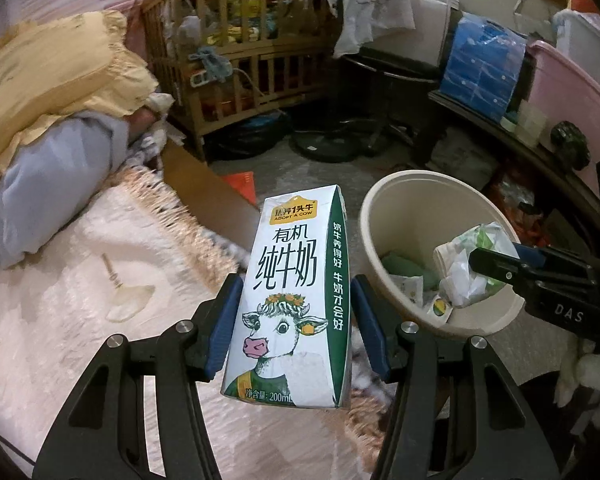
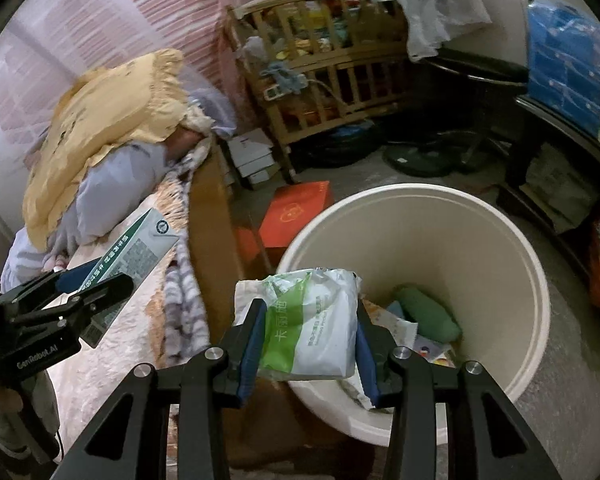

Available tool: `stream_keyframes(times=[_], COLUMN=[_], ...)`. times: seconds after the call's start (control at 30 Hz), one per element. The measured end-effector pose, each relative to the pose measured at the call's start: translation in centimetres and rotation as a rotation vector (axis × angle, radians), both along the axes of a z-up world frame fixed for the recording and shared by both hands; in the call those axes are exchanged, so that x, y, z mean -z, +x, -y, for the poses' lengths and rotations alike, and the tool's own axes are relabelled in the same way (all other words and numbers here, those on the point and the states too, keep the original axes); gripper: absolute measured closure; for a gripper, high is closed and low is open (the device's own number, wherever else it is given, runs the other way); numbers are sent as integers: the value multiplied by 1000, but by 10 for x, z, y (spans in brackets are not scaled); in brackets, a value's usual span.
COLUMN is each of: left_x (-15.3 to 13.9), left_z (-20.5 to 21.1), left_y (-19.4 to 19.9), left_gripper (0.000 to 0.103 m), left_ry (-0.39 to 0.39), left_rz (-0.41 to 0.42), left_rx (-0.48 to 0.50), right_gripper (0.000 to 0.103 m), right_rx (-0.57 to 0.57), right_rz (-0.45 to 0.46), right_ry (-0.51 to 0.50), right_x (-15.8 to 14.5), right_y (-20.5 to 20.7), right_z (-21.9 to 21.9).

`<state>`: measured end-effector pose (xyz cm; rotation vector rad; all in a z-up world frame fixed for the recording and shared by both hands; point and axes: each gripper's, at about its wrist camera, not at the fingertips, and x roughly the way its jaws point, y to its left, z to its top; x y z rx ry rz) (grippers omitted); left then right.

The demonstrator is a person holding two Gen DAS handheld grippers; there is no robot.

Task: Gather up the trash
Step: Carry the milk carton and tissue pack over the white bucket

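Observation:
My left gripper [image 1: 296,316] is shut on a white and green milk carton [image 1: 290,296] with a cow printed on it, held upright above the bed's edge, left of the bin. The carton also shows in the right wrist view [image 2: 140,246]. My right gripper [image 2: 306,336] is shut on a crumpled white and green wrapper [image 2: 312,324] and holds it over the near rim of the cream bin [image 2: 532,280]. In the left wrist view the wrapper [image 1: 468,264] hangs over the bin [image 1: 384,216]. A green object [image 2: 428,314] and several wrappers lie inside the bin.
A bed with a pale blanket [image 1: 80,300] and a yellow pillow [image 1: 48,76] lies to the left. A wooden crib [image 1: 244,64] stands behind. An orange box [image 2: 296,212] lies on the floor near the bin. A dark shelf [image 1: 540,148] with clutter runs along the right.

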<state>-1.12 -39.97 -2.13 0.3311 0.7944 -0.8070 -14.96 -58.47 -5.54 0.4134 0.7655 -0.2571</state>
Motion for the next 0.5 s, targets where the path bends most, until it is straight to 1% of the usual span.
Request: stream_keyframes(times=[0.27, 0.5], left_x=[2, 6], left_z=[26, 46], left_y=[-5, -12], left_gripper=[49, 49], left_ry=[-4, -2], left_rz=[-10, -17], left_rx=[43, 74], right_gripper=[63, 63], right_rx=[69, 118], right_rz=[-2, -2], right_ry=[21, 29], right_x=[4, 7], right_y=[-12, -18], right_z=[25, 38])
